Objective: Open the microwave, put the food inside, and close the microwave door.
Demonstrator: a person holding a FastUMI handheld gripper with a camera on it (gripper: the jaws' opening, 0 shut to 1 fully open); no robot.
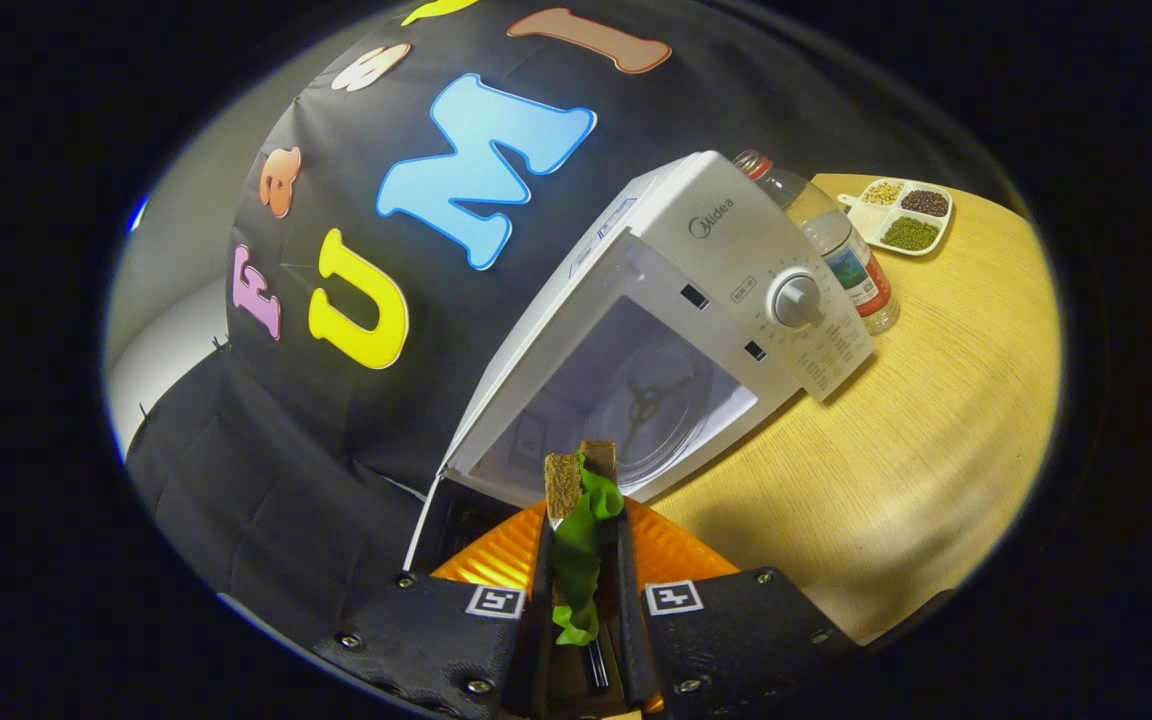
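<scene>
My gripper (581, 470) is shut on a green leafy piece of toy food (581, 545), which is squeezed between both fingers and hangs down along them. A white microwave (736, 245) stands just ahead on the wooden table (896, 470), tilted in my view. Its door (423, 520) is swung open to the left and seen edge-on. The cavity is lit, with the glass turntable (651, 410) lying inside, beyond the fingertips. The control knob (796, 298) sits on the panel to the right of the cavity.
A clear plastic bottle (841, 245) with a red cap stands behind the microwave's right side. Further back on the table lies a white divided dish (904, 215) of beans and grains. Black cloth forms the wall to the left.
</scene>
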